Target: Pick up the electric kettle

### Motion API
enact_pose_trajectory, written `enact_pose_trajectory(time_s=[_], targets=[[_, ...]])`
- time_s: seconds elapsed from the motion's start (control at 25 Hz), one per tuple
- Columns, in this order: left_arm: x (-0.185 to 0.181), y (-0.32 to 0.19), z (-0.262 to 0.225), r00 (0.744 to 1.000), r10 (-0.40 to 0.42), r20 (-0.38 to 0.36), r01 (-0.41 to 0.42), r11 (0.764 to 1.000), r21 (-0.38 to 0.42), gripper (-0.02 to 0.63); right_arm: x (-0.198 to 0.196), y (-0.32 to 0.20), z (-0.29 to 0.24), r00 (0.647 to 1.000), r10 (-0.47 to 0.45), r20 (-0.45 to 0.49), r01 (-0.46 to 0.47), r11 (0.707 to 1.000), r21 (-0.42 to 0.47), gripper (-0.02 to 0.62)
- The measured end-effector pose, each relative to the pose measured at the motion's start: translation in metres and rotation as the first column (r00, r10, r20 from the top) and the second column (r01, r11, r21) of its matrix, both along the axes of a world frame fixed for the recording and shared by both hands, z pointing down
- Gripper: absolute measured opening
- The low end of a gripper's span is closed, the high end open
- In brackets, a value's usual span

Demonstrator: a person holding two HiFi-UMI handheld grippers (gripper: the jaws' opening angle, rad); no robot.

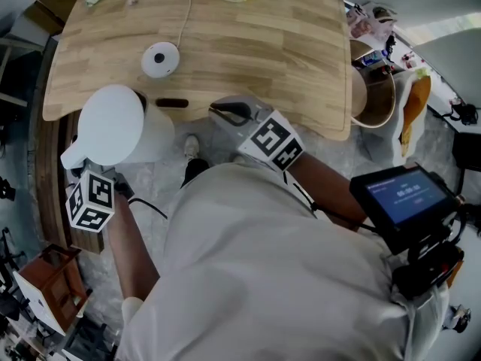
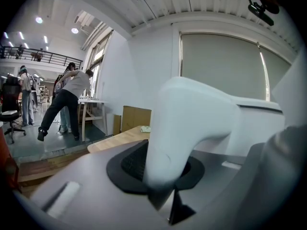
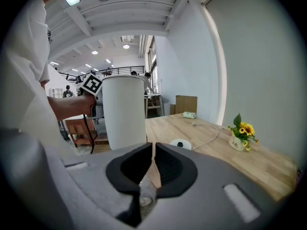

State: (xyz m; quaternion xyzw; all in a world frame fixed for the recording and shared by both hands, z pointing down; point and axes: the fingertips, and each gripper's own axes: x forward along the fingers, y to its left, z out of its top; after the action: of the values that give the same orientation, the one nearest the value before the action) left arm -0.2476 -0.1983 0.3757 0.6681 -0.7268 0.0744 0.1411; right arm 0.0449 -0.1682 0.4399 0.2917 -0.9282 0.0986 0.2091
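White electric kettle [image 1: 113, 126] sits off its round power base [image 1: 160, 59], near the wooden table [image 1: 263, 43]'s near left edge and apparently lifted clear. The left gripper [image 2: 163, 195] has its jaws narrowed onto the kettle handle [image 2: 192, 123]. The right gripper [image 3: 152, 171] hovers beside it, jaws pressed together on nothing. The pickup looks essentially made; next calls for a firm, level hold.

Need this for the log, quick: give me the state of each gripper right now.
Left gripper: closed on the handle of the electric kettle.
Right gripper: closed, holding nothing.
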Motion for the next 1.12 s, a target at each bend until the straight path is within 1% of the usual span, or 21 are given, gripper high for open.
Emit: enact_pose_trajectory(time_s=[0.24, 1.12], targets=[[-0.0012, 0.0000, -0.0015, 1.000, 0.002, 0.003, -0.002, 1.000, 0.000, 0.072, -0.0027, -0.0004, -0.0023, 1.000, -0.003, -0.007, 0.003, 1.000, 0.011, 0.014], [-0.0057, 0.0021, -0.0095, 1.000, 0.005, 0.023, -0.005, 1.000, 0.004, 0.072, -0.0101, 0.0021, -0.0052, 1.000, -0.021, -0.008, 0.021, 1.000, 0.021, 0.009]])
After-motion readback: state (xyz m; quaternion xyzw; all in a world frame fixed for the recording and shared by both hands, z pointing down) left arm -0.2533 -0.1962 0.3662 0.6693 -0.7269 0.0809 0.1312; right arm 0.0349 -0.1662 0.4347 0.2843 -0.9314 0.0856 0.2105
